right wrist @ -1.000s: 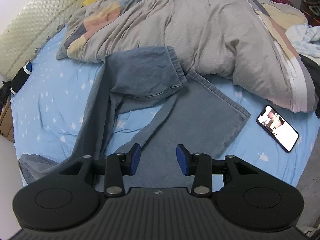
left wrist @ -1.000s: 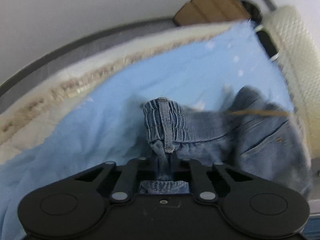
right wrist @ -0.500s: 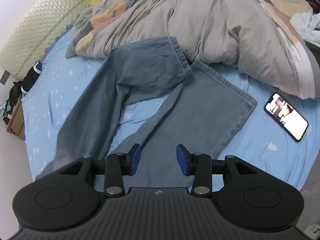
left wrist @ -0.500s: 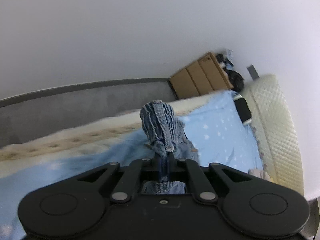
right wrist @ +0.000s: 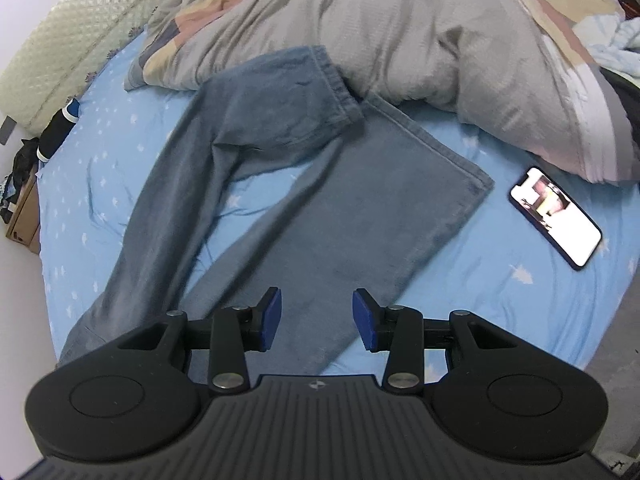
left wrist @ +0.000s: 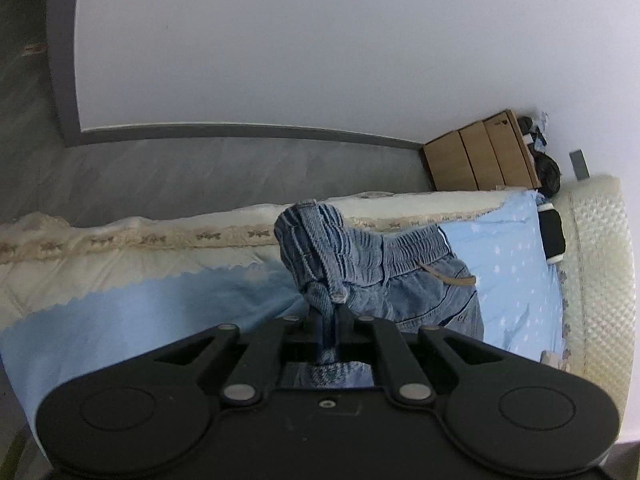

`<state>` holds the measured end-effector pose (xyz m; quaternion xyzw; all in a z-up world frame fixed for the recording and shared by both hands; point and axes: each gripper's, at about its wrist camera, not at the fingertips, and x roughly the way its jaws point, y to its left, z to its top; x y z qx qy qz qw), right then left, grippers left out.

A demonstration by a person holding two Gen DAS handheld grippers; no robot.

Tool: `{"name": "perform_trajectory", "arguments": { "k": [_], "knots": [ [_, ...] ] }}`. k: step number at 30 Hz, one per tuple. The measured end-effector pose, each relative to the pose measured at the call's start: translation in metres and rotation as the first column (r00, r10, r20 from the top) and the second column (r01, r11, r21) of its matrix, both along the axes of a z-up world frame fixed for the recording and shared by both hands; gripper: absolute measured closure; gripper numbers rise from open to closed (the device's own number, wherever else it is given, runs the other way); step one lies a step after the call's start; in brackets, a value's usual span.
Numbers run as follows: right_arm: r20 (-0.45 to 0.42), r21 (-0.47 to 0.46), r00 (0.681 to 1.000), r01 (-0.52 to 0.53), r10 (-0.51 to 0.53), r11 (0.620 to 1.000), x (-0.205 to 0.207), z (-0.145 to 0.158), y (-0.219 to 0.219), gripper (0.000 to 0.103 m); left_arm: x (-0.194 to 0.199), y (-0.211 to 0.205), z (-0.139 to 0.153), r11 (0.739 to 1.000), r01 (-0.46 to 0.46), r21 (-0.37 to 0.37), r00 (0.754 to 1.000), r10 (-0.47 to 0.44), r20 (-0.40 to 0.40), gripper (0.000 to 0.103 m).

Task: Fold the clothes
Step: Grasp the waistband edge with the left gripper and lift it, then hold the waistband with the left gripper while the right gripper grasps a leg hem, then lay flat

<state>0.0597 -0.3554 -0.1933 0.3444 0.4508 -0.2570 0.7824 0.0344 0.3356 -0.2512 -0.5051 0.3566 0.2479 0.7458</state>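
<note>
No words, brands or numbers can be read anywhere. The cardboard box (left wrist: 480, 156) off the bed's corner bears a small dark mark, perhaps a printed symbol, too small to make out. The phone (right wrist: 556, 216) near the bed's edge shows only a blurred picture.

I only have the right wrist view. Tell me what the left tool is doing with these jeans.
Observer: The left tool is shut on the jeans at the elastic waistband, which bunches up above its fingers.
Operator: Tell me where that end sits.
Observer: It is lifted near the bed edge, where a cream lace trim runs along the mattress side.
Operator: Report anything dangling there.
Observer: A tan drawstring hangs loose from the waistband.
Operator: Say what lies beyond that edge.
Observer: Grey floor, then a white wall with a cardboard box standing in the corner.
</note>
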Motion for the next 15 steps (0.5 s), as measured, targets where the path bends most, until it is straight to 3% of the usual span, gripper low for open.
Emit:
{"name": "perform_trajectory", "arguments": {
  "k": [8, 15],
  "knots": [
    [-0.028, 0.067, 0.987, 0.161, -0.160, 0.985, -0.045, -0.040, -0.055, 0.056, 0.006, -0.014, 0.007, 0.999, -0.046, 0.016, 0.998, 0.047, -0.036, 0.098],
    [-0.007, 0.183, 0.965, 0.259, -0.262, 0.948, -0.039, -0.126, -0.108, 0.049, 0.022, -0.029, 0.007, 0.989, -0.093, 0.114, 0.992, 0.102, -0.077, 0.098]
  ]
}}
